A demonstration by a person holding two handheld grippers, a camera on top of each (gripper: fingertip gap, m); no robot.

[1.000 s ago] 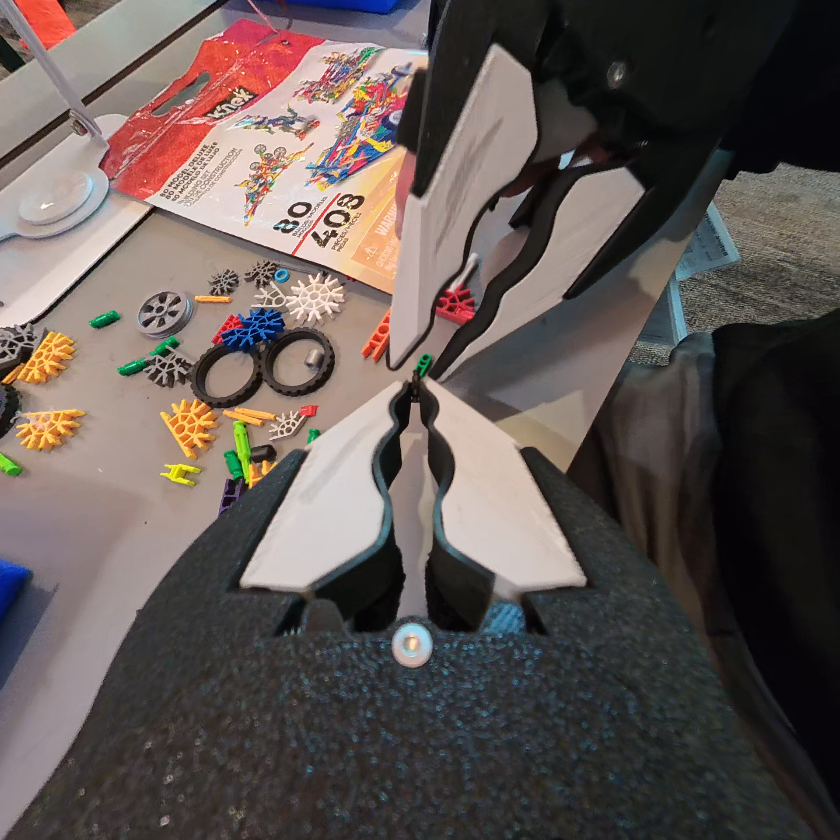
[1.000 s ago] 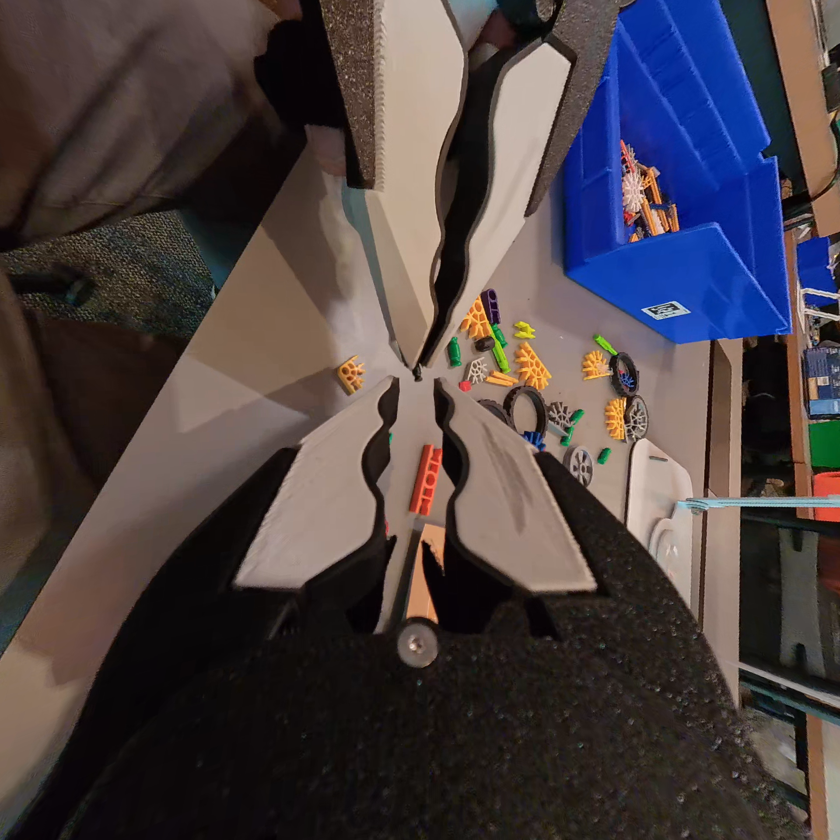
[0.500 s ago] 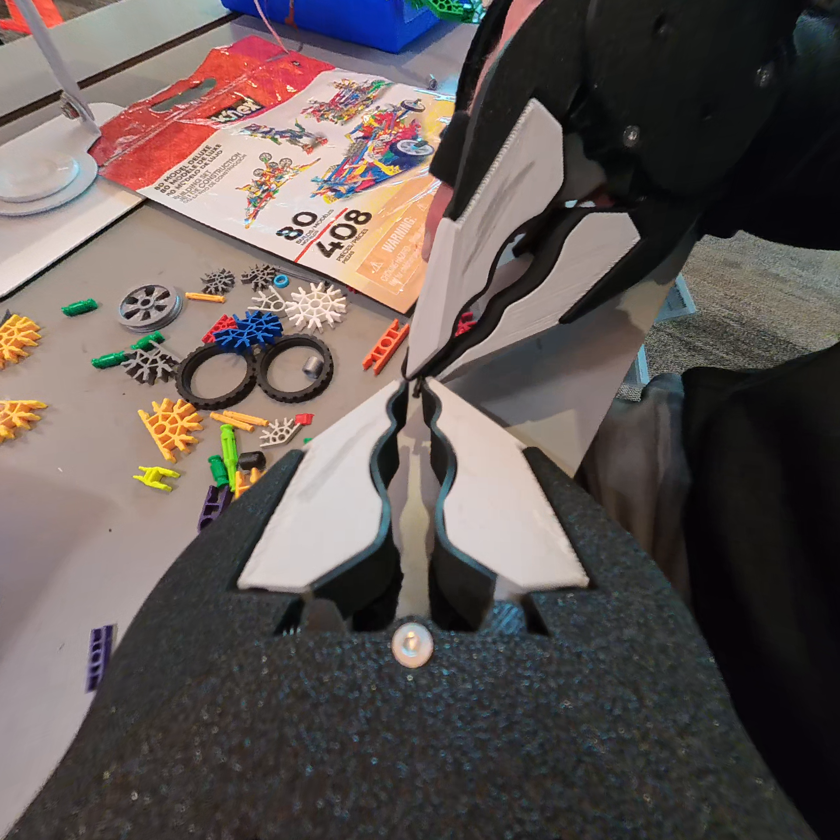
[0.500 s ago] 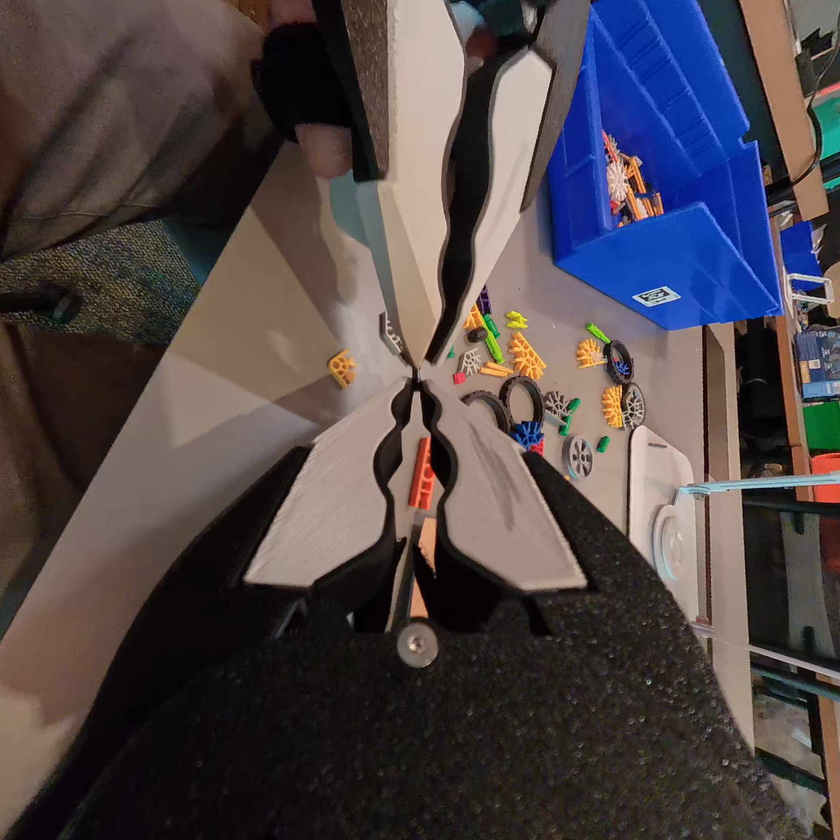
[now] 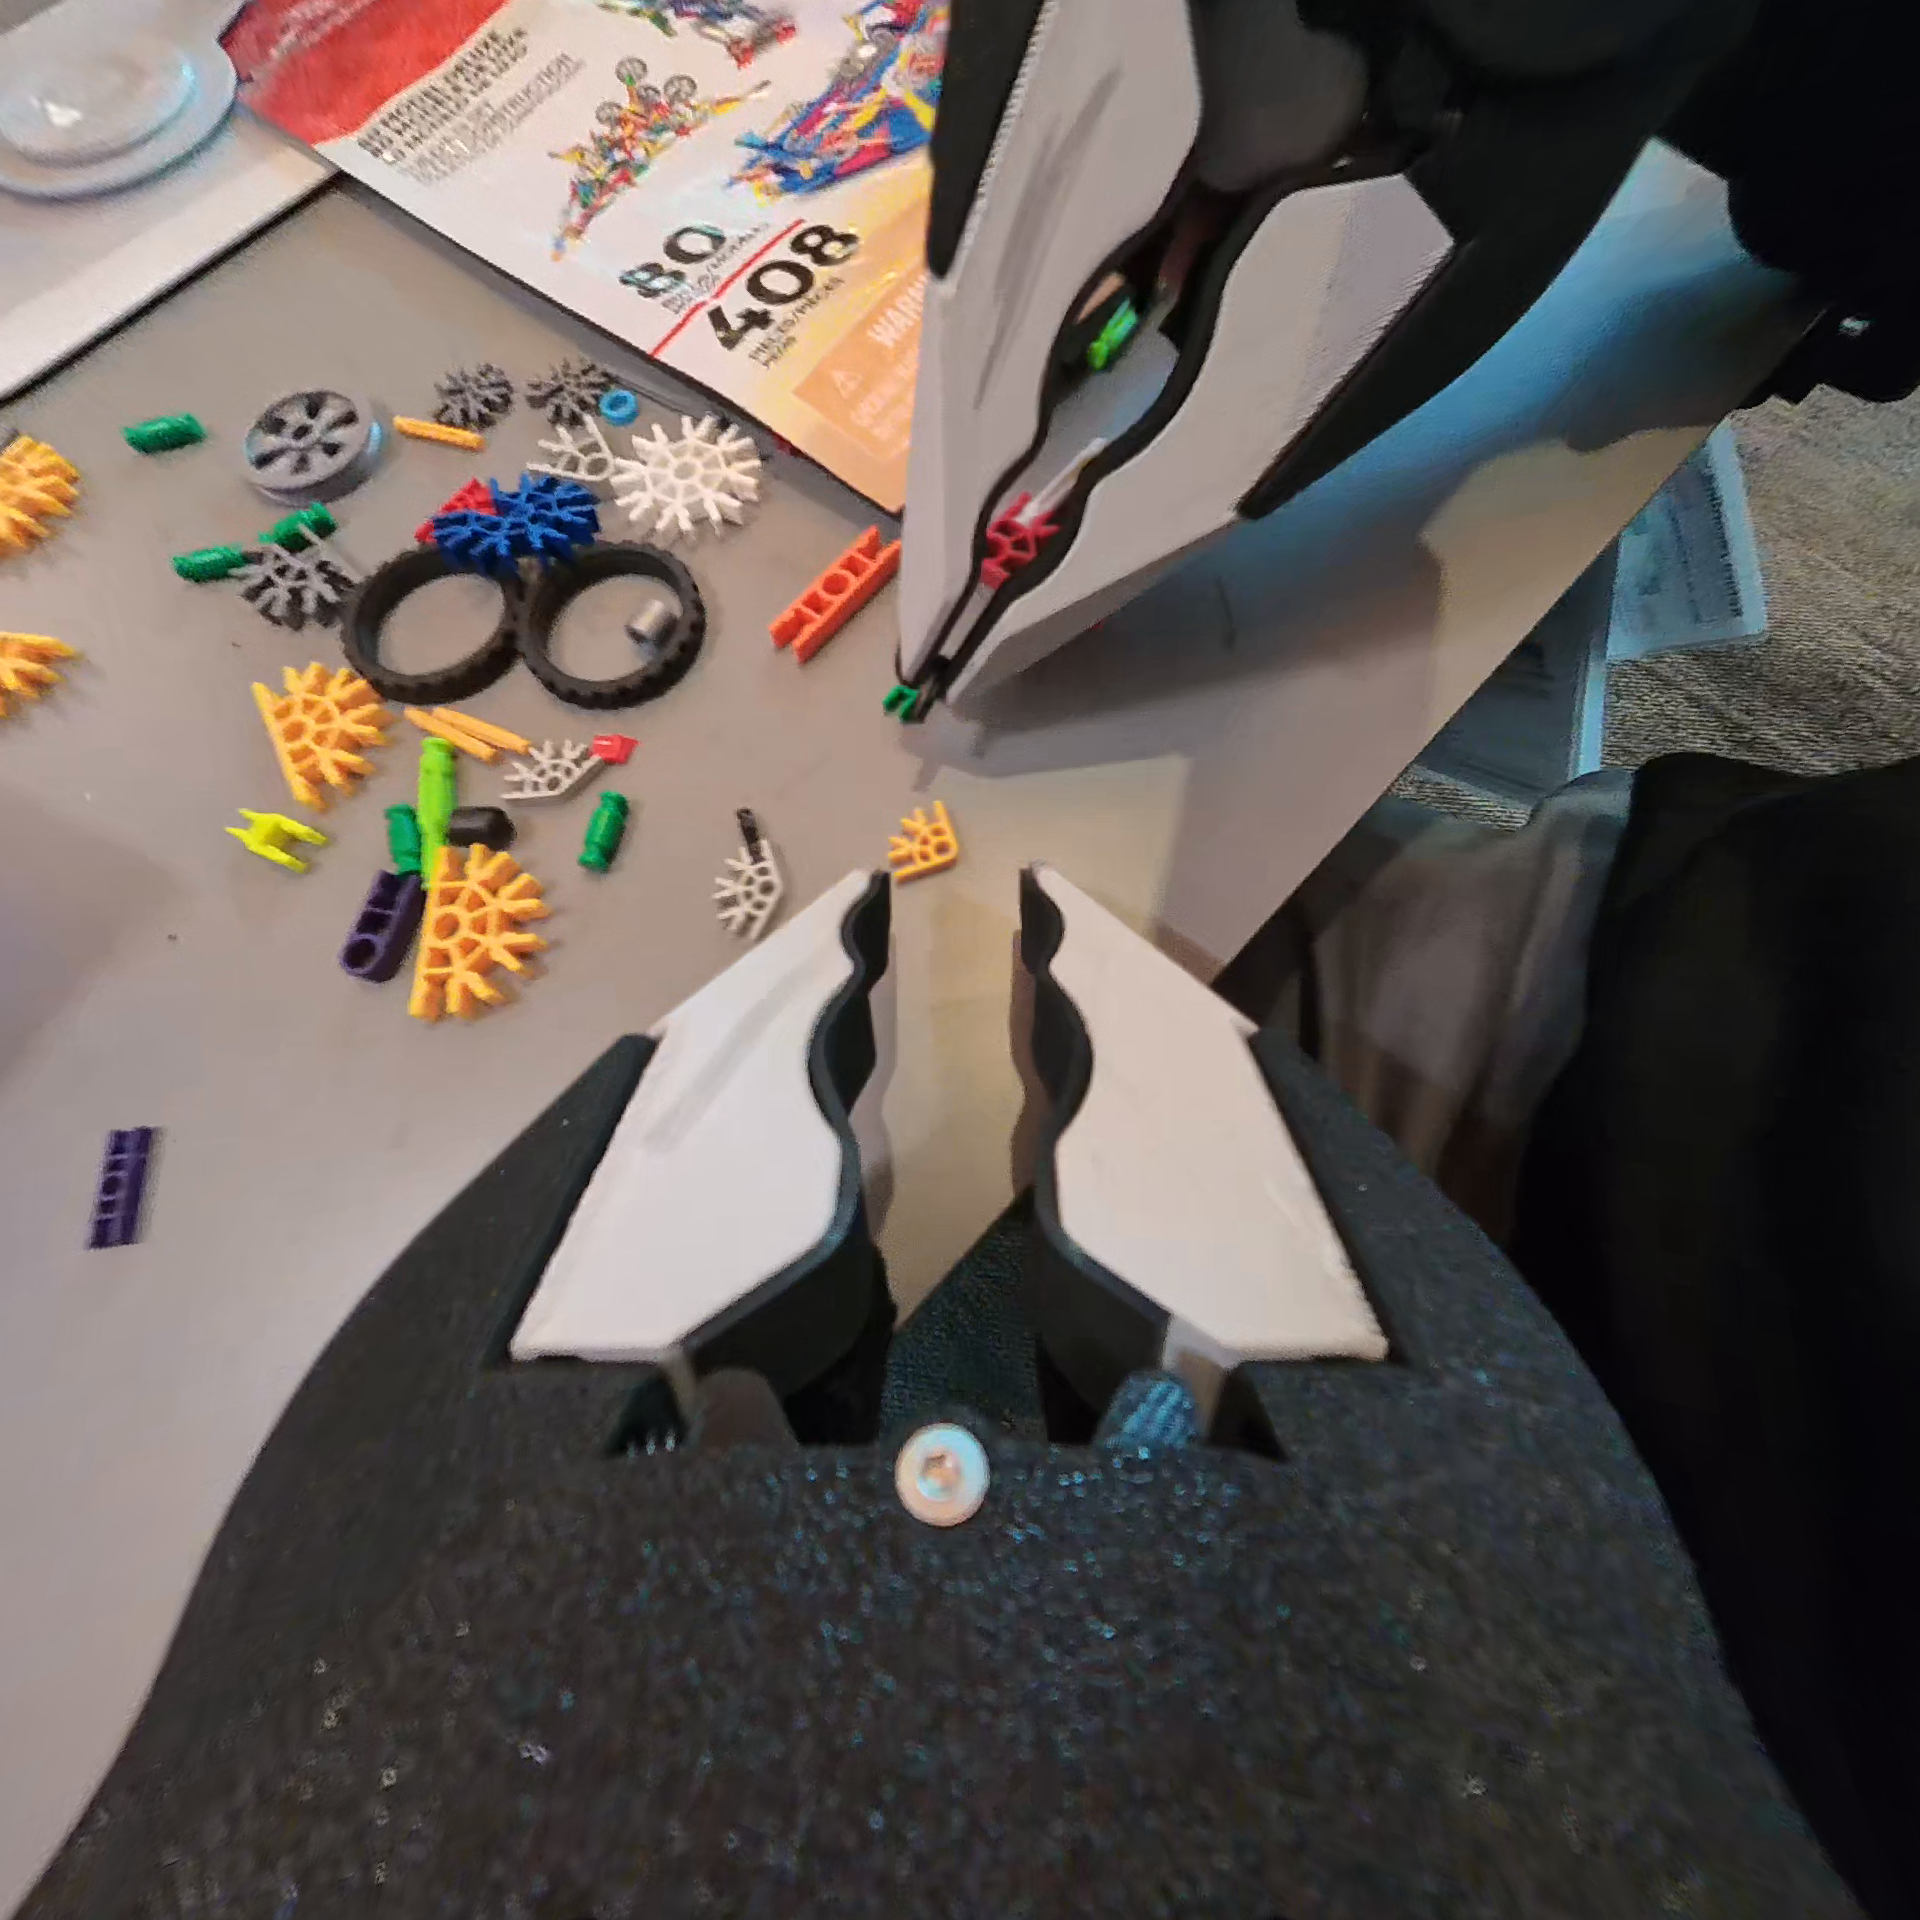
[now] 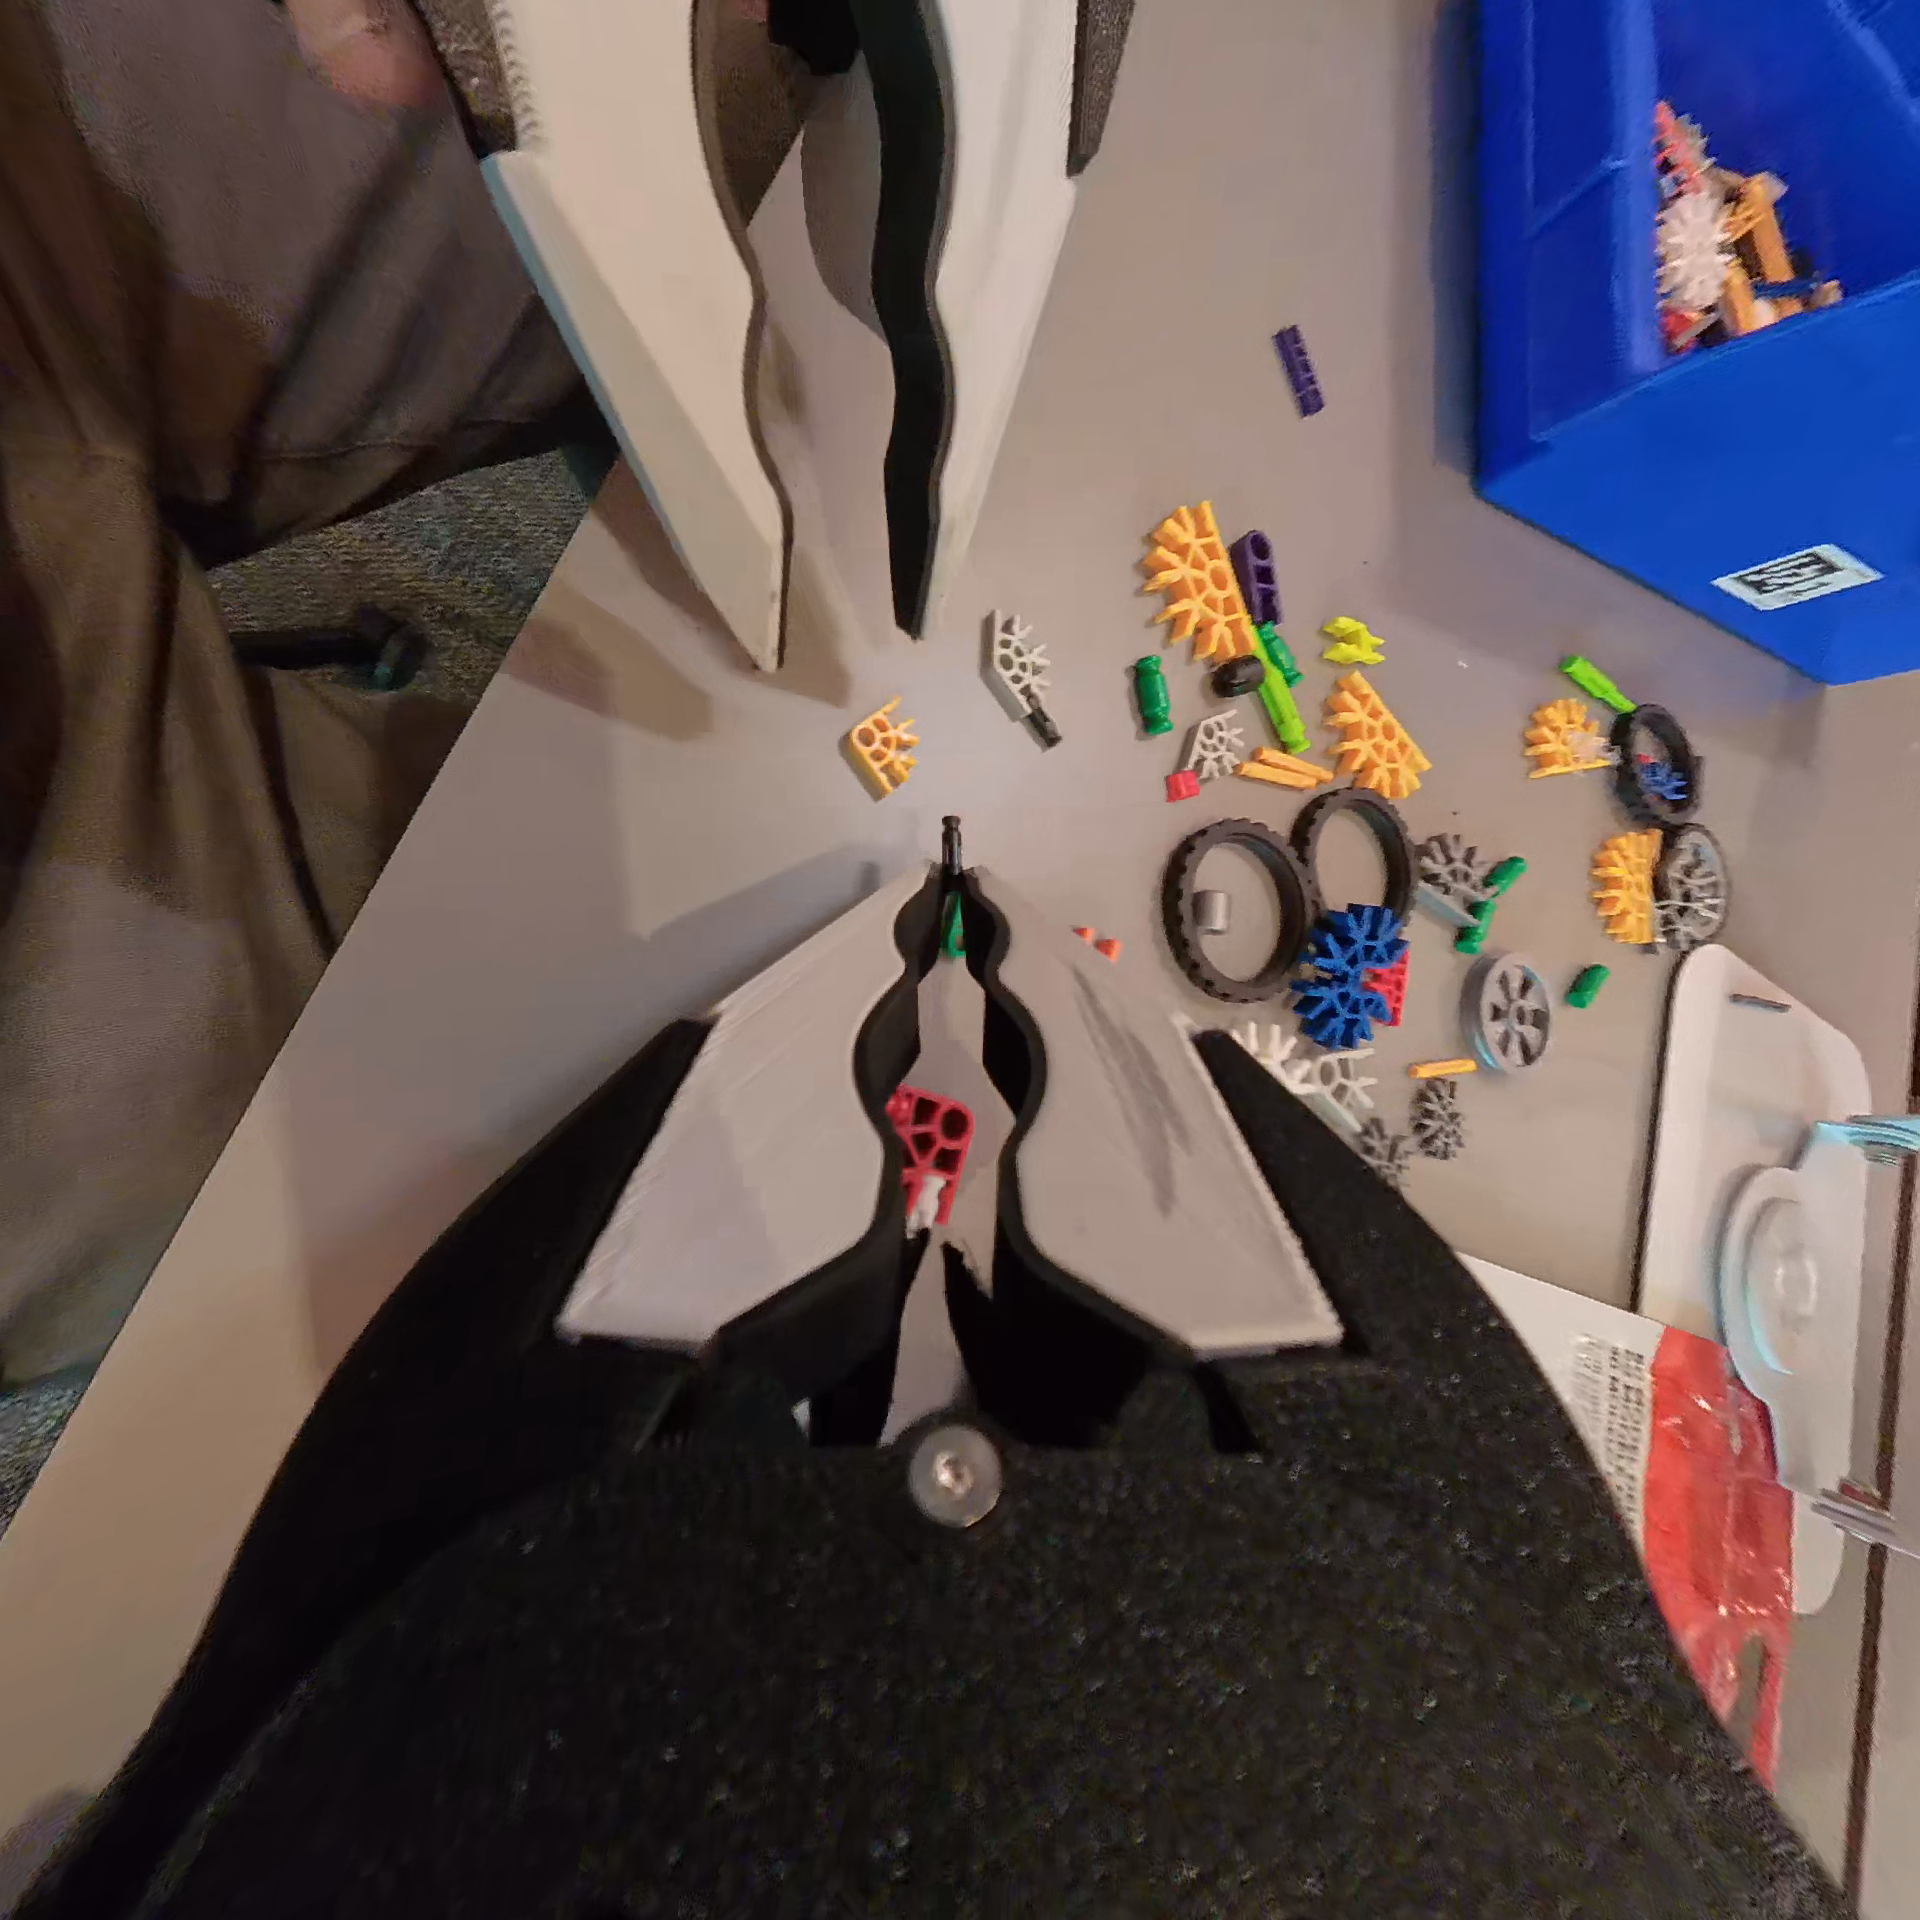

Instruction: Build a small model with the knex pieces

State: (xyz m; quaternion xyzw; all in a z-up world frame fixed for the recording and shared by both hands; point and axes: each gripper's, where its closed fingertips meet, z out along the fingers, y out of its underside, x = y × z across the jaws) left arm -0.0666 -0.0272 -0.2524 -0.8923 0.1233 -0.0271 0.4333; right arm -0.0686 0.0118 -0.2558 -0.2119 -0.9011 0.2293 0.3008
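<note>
The left gripper (image 5: pixel 954 883) gapes empty above the grey table (image 5: pixel 260 1091) near a small yellow connector (image 5: pixel 925 844), the right gripper (image 6: pixel 951 873) pinches a thin black rod (image 6: pixel 950 836), and farther off lie two black tyres (image 5: pixel 525 623), a printed sheet (image 5: pixel 665 177) and a blue bin (image 6: pixel 1683 416).

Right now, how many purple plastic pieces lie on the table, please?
2: a purple flat strip lying alone, a purple holed connector beside a yellow fan; others may hide.

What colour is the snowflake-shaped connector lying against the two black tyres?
Blue snowflake connector, clearest in left wrist view.
</note>
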